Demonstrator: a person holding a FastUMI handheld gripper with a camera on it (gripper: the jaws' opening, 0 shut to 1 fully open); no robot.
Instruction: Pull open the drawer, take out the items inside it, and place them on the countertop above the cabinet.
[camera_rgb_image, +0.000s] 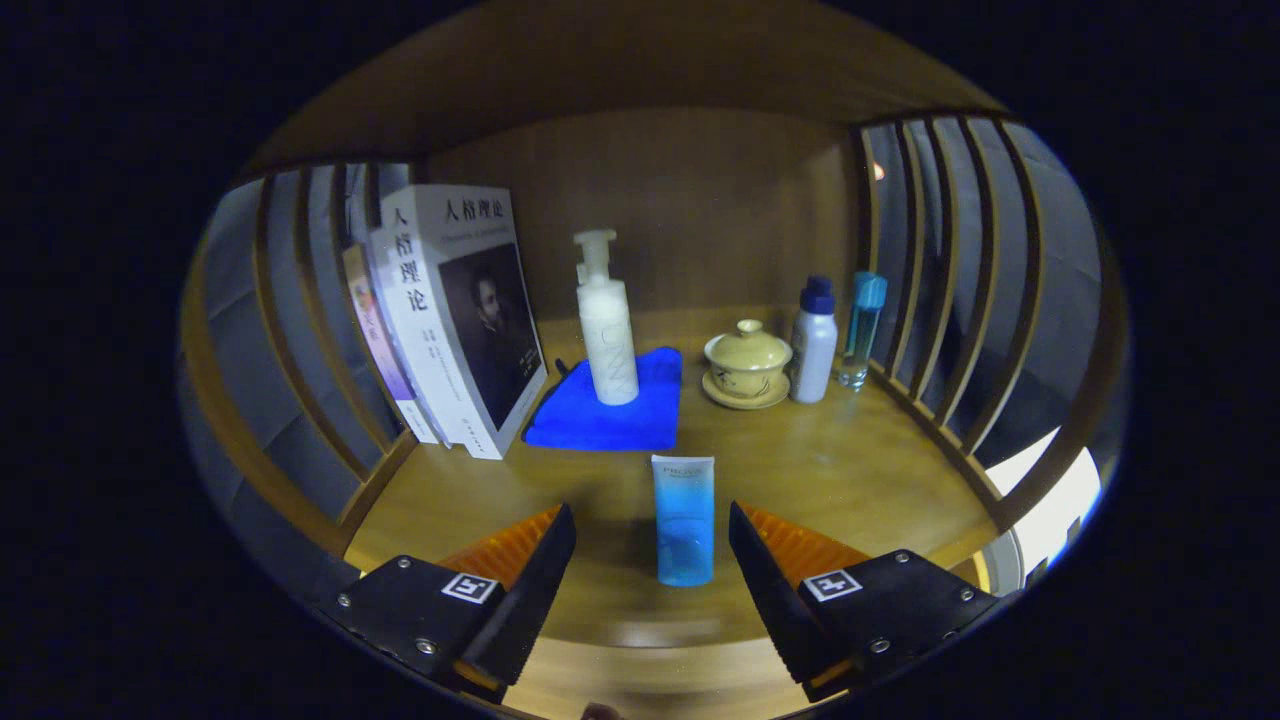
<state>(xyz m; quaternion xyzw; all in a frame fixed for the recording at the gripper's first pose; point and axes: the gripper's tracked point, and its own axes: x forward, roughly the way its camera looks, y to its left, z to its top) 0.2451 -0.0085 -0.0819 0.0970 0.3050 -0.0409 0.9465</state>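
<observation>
Gripper spread open, fingers clear on either side of blue tube, gripping nothing. Tube upright on its cap between the fingers, near front edge of bench, apparently already set down, so one drawer item looks delivered. Beyond it, blue cloth toward the middle with white pump bottle standing on it. Books leaning at left rail. Lidded cup on its saucer, white bottle and slim teal bottle near back right corner. No telling whether more remains to fetch.
</observation>
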